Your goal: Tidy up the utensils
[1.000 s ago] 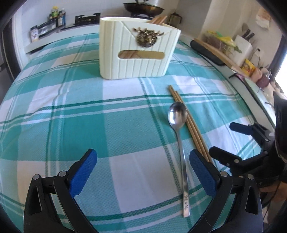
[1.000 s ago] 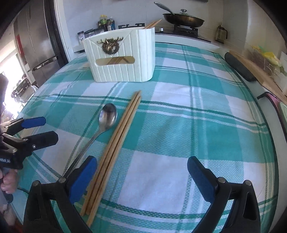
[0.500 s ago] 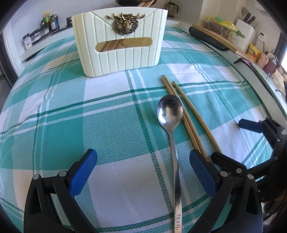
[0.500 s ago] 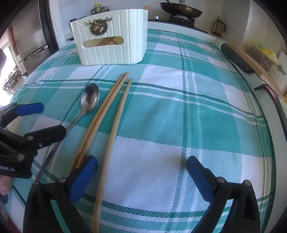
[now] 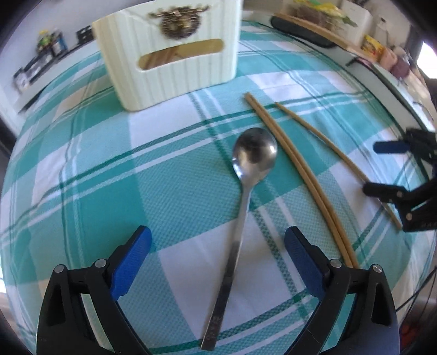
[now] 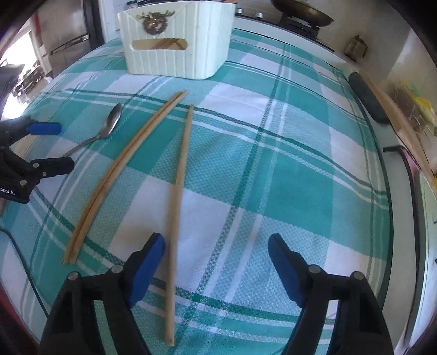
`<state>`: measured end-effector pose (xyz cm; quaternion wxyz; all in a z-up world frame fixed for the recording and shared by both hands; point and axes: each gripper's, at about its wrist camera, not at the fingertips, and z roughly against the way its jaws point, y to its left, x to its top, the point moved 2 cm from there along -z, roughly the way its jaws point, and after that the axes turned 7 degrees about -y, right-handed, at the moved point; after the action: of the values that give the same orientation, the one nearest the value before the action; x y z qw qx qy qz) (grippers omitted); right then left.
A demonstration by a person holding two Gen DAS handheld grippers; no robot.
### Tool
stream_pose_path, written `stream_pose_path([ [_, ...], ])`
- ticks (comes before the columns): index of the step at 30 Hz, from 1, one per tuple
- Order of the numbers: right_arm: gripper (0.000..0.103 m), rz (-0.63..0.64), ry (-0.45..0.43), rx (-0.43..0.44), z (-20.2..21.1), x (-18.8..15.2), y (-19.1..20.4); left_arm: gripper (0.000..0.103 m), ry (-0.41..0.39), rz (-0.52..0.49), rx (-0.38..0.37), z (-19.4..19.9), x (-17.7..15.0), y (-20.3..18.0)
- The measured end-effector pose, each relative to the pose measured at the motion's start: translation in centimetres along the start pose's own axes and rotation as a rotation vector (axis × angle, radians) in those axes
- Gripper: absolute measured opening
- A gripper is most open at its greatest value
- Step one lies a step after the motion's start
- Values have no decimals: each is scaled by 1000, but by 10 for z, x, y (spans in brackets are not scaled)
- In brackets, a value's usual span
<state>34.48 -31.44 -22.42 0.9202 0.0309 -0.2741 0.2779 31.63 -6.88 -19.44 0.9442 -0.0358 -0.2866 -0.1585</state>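
A steel spoon lies on the checked cloth, and its handle runs between the fingers of my open left gripper, touching neither. To its right lie a pair of wooden chopsticks and a single chopstick splayed apart. In the right wrist view the single chopstick lies between the closing jaws of my right gripper, close to the left pad; the right pad stands clear of it. The cream utensil holder stands behind with more chopsticks inside.
The teal and white checked tablecloth covers the table. A pan on a stove sits behind the holder. A dark long object and a wooden board lie along the right edge. The left gripper hovers by the spoon.
One chopstick has swung away from the other two. Both grippers have shifted: the spoon handle now sits between the left fingers, the lone chopstick between the right ones, which have narrowed.
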Motion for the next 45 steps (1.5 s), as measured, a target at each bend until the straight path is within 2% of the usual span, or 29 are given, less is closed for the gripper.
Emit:
stream_pose_path([
  [1,69,10,4,19,-2,5,1,98,-6,-33,7,-1,6,-5],
  [3,53,0,7,68,-9,16,1,93,-5,-70,7,-7,18,-9],
  [4,53,-11,11,92,-14,23,1,90,7,-69,-8,-12,25,-8],
  [5,52,-17,8,98,-17,30,0,82,19,-58,-23,-16,30,-7],
  [6,44,-16,1,93,-20,37,1,74,33,-45,-35,-20,36,-5],
  [7,40,-9,2,98,-24,44,3,72,42,-37,-46,-22,40,-4],
  [8,36,-5,2,107,-27,51,5,65,38,-36,-45,-24,45,-3],
  [9,32,-8,1,109,-30,57,6,49,34,-38,-46,-25,48,-2],
  [10,30,-10,1,100,-33,62,7,37,26,-39,-52,-25,51,-2],
  [12,8,-24,-7,91,-39,74,7,35,20,-8,-61,-26,54,1],
  [14,7,-52,-22,73,-44,80,3,35,-5,29,-75,-24,54,7],
  [17,7,-125,-62,94,-37,80,-5,35,-71,66,-73,-6,52,18],
  [20,7,-185,-164,125,-6,77,-13,35,-146,127,-87,24,52,34],
  [25,7,-261,-384,173,66,74,-24,35,-273,185,-97,81,52,57],
  [29,7,-271,-492,184,105,80,-25,34,-353,206,-99,117,58,70],
  [30,7,-273,-511,183,112,84,-26,7,-369,213,-104,122,61,70],
  [33,7,-270,-563,171,127,95,-27,2,-389,247,-141,137,71,81],
  [36,7,-262,-600,173,137,107,-25,1,-400,229,-109,142,73,87],
  [41,7,-265,-624,168,142,121,-24,0,-402,245,-114,139,73,98],
  [45,7,-262,-626,175,142,119,-21,2,-409,385,-123,144,66,138],
])
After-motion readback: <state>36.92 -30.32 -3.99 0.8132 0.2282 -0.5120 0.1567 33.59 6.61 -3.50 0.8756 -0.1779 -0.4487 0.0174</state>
